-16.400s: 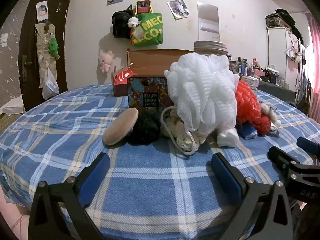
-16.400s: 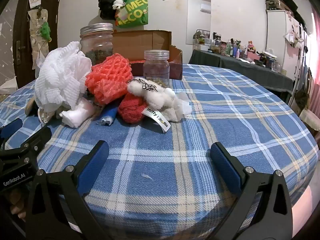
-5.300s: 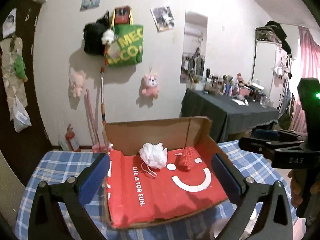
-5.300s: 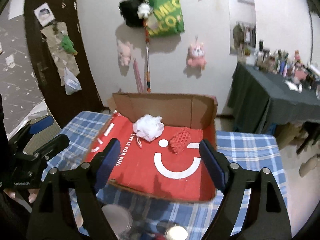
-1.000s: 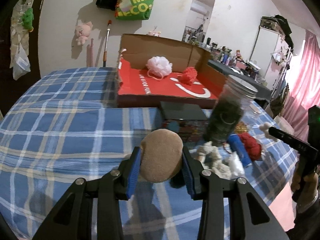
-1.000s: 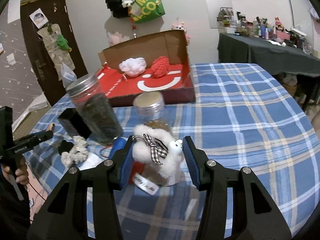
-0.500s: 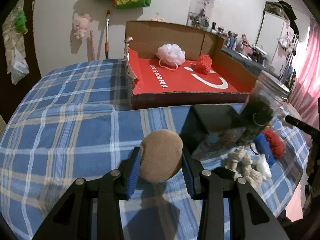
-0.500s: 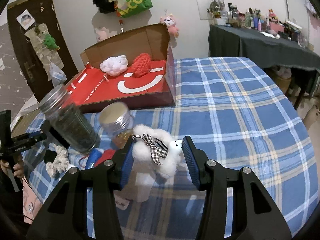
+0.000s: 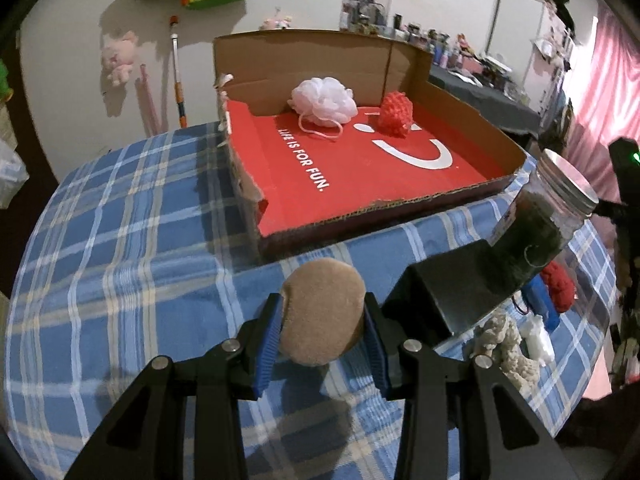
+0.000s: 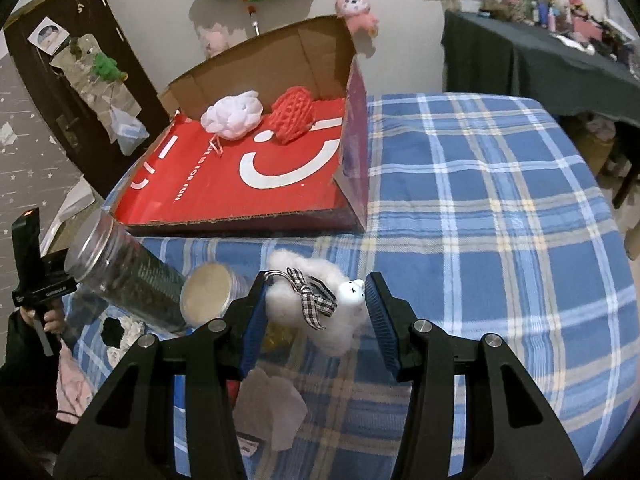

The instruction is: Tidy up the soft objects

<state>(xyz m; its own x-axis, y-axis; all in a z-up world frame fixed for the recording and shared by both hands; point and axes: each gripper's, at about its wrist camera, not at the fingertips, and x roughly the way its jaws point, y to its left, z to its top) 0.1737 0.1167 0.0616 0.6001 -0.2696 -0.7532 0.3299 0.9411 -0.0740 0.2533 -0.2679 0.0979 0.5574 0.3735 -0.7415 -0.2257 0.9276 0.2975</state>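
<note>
My left gripper [image 9: 322, 318] is shut on a round tan sponge pad [image 9: 320, 316], held above the blue plaid tablecloth [image 9: 120, 264] in front of the red cardboard box [image 9: 360, 168]. My right gripper [image 10: 316, 312] is shut on a fluffy white plush toy [image 10: 320, 308] with a checked ribbon, its tag hanging below. The red cardboard box [image 10: 240, 184] holds a white mesh bath pouf [image 9: 324, 100] and a red net pouf [image 9: 396, 114]. The white mesh bath pouf [image 10: 232, 114] and the red net pouf [image 10: 290, 118] also show in the right wrist view.
A tall jar [image 9: 540, 228] with a metal lid and a black box [image 9: 444, 292] stand right of the sponge. A cream knit thing [image 9: 504, 344], a red thing [image 9: 560, 288] and a blue thing lie beside them. A small lidded jar [image 10: 208, 294] sits under the plush.
Both grippers have carried their loads nearer to the red box, which looks larger. The jars and loose items have slid toward the lower edges of both views.
</note>
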